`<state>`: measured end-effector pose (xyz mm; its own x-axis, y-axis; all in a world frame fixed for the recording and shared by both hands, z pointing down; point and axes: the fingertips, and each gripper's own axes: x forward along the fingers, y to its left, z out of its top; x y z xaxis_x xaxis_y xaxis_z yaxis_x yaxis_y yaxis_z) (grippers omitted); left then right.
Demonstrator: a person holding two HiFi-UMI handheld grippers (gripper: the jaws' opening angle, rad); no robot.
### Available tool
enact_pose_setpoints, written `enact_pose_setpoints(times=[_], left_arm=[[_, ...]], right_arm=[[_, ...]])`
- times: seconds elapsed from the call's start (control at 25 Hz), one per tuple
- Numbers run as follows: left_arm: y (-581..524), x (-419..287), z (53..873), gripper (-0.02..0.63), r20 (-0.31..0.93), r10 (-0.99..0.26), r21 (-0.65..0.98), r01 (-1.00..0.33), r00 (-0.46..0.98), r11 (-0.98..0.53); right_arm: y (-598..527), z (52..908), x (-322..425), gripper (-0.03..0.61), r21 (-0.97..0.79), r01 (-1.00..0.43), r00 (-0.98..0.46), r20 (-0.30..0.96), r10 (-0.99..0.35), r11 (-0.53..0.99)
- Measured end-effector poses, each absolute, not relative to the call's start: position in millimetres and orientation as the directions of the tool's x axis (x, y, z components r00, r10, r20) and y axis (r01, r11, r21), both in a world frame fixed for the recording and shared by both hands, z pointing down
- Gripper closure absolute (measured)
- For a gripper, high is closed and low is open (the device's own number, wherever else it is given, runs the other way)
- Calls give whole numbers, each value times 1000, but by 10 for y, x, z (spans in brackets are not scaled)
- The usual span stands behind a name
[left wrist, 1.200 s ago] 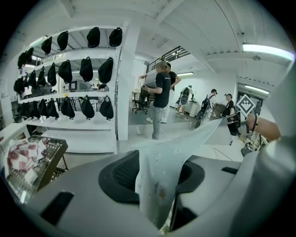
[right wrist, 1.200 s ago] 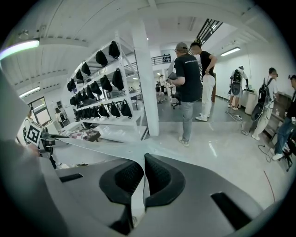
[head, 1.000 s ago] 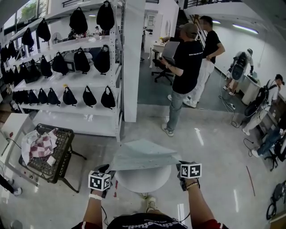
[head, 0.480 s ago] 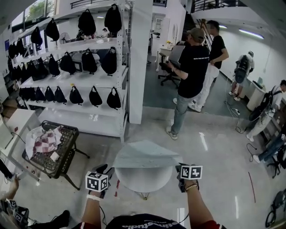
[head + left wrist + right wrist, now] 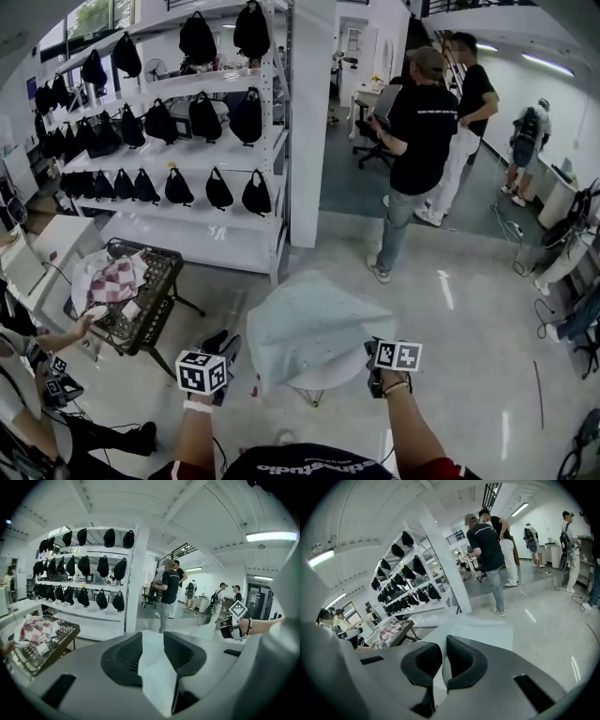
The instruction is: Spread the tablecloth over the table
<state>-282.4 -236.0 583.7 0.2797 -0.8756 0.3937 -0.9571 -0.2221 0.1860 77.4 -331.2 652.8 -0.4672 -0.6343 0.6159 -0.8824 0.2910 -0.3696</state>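
Your left gripper [image 5: 222, 347], jaws just drawn a touch closer, and your right gripper [image 5: 372, 352] each pinch a near corner of the tablecloth [image 5: 314, 323], draped askew over the round table [image 5: 328, 381]: pull it taut, lower both corners evenly.

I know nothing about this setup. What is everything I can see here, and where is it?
tablecloth: one, pale greenish, draped over the table, near edge in both claws
table: one, white, round, mostly under the tablecloth
wire basket: one, black, on a stand left of the table
checked cloth: one, red and white, in the wire basket
shelving: one unit, white, behind the wire basket
bags: many, black, along the shelving
people: two in black tops standing at the back right; others further off and at the left edge
left claw: one, grey with black pads, jaws just closed a little further, tablecloth between them
right claw: one, same colours, shut on the tablecloth
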Motion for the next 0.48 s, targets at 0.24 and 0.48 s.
enact_pose_setpoints(times=[0.24,0.48], left_arm=[[-2266,-2851,5869,457,396,-877,196,-959,270,-207],[-2433,-2613,5858,457,384,-869,201,-946,314,-253]], right_arm=[[-3221,6682,678,543,-305,-890,-455,655,-603,339],[-2985,6886,746,504,-210,-887,-422,729,-539,410]])
